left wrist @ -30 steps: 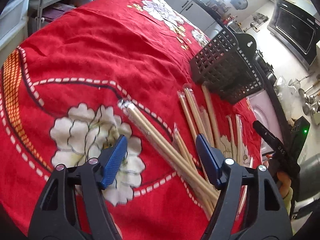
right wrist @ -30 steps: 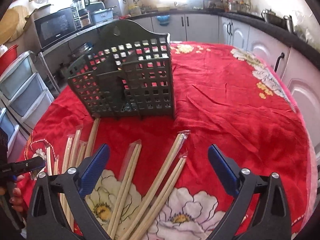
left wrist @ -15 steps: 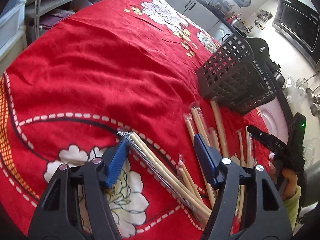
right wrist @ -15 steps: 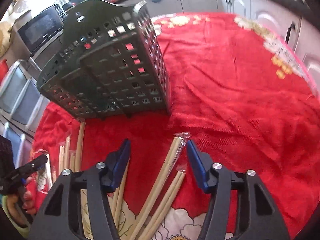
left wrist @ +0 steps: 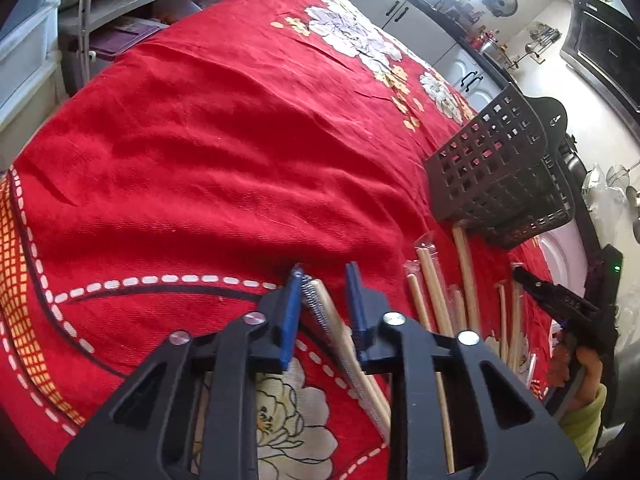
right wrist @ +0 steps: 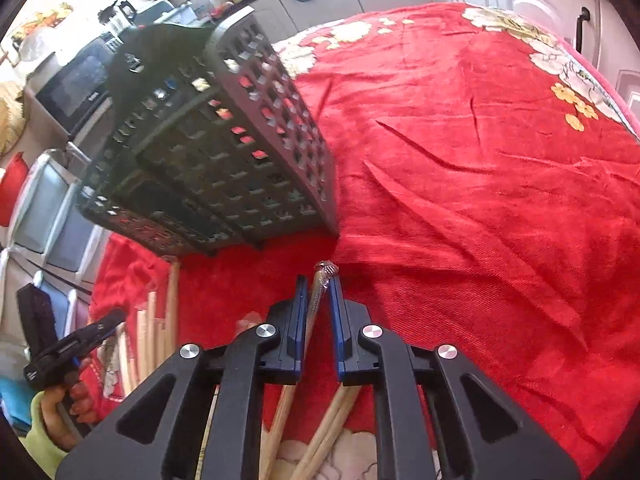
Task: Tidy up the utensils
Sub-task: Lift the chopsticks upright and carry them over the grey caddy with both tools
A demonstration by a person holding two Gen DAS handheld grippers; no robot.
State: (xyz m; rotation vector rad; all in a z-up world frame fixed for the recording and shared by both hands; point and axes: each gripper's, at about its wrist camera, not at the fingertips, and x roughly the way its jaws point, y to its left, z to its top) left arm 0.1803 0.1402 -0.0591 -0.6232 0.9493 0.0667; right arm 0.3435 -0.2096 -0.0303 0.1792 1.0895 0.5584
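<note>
Several pairs of wooden chopsticks in clear wrappers lie on the red flowered tablecloth (left wrist: pixel 200 140). One wrapped pair (left wrist: pixel 320 304) runs slantwise between the blue pads of my left gripper (left wrist: pixel 324 268). Its jaws are closing, and the pair touches the left pad near the tip and the right pad further back. My right gripper (right wrist: pixel 318 280) has its jaws closing tight on the tip of another wrapped pair (right wrist: pixel 320 284). The dark slotted utensil basket (right wrist: pixel 224 152) stands just beyond that gripper. From the left wrist view the basket (left wrist: pixel 500 168) is at the far right.
More loose chopsticks (left wrist: pixel 464 272) lie between the two grippers, below the basket, also seen as chopsticks (right wrist: pixel 172 300). A hand in a green sleeve (left wrist: pixel 580 384) holds the other gripper's handle. A microwave (right wrist: pixel 80 80), plastic drawers (right wrist: pixel 44 208) and cabinets ring the table.
Both grippers moved forward over the cloth to the tips of wrapped chopstick pairs. Both sets of jaws went from wide open to nearly shut around them. The right view tilted towards the basket.
</note>
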